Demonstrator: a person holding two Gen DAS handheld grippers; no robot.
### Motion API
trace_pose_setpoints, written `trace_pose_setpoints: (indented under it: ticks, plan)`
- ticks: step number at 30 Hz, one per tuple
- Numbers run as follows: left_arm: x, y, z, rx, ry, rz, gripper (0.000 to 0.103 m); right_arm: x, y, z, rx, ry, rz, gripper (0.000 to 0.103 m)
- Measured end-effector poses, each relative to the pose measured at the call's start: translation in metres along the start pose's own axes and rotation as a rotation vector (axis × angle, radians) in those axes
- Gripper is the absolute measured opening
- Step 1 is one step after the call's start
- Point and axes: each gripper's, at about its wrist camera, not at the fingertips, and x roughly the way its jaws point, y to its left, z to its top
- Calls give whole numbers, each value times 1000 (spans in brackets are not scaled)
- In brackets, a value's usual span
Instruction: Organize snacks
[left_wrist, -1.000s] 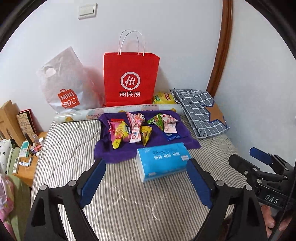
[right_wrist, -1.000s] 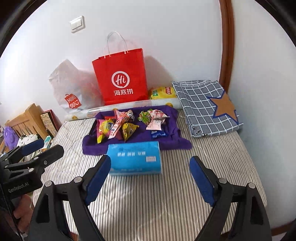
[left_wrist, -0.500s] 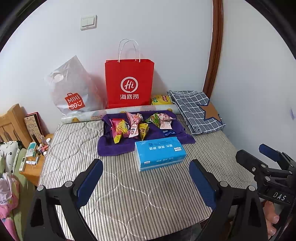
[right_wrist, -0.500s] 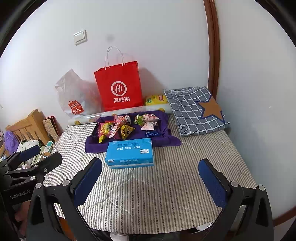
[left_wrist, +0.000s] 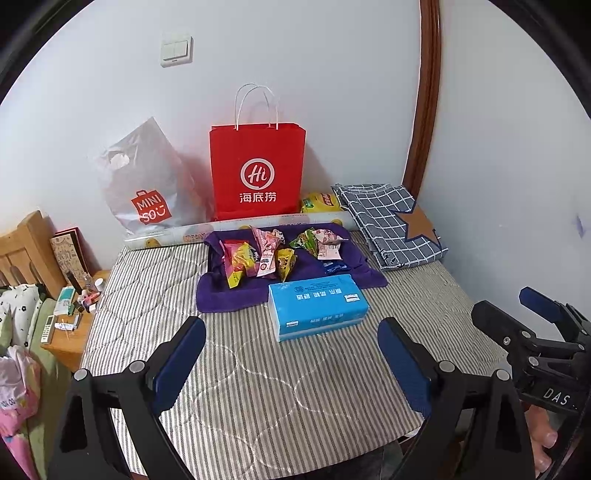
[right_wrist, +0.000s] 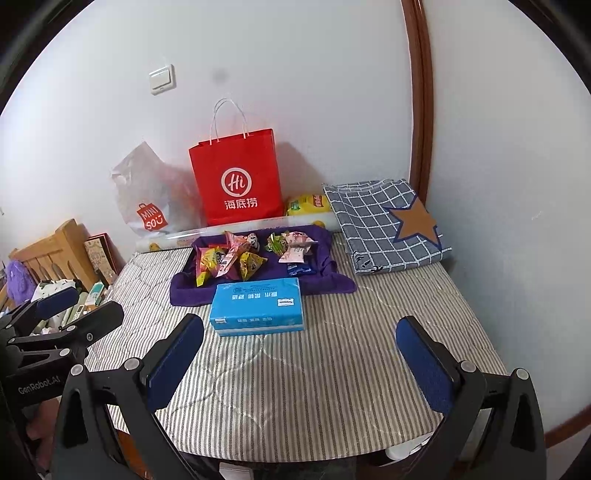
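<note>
On the striped mattress (left_wrist: 258, 387), toward the wall, a purple cloth (left_wrist: 229, 295) holds a loose heap of snack packets (left_wrist: 271, 251), with a blue tissue pack (left_wrist: 317, 306) lying just in front of it. Both the left gripper (left_wrist: 291, 358) and the right gripper (right_wrist: 301, 354) hover above the near edge, jaws spread wide with nothing between them, well apart from the snacks. A red paper bag (left_wrist: 257, 173) stands behind.
</note>
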Motion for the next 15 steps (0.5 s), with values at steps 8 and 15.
trace_pose_setpoints:
  ticks: [8, 15]
  plan:
    - [0, 0, -1, 0, 0, -2, 94, -3, 2, 0, -12, -9, -1, 103]
    - [-2, -1, 0, -1, -5, -2, 94, -5, 2, 0, -14, -14, -2, 103]
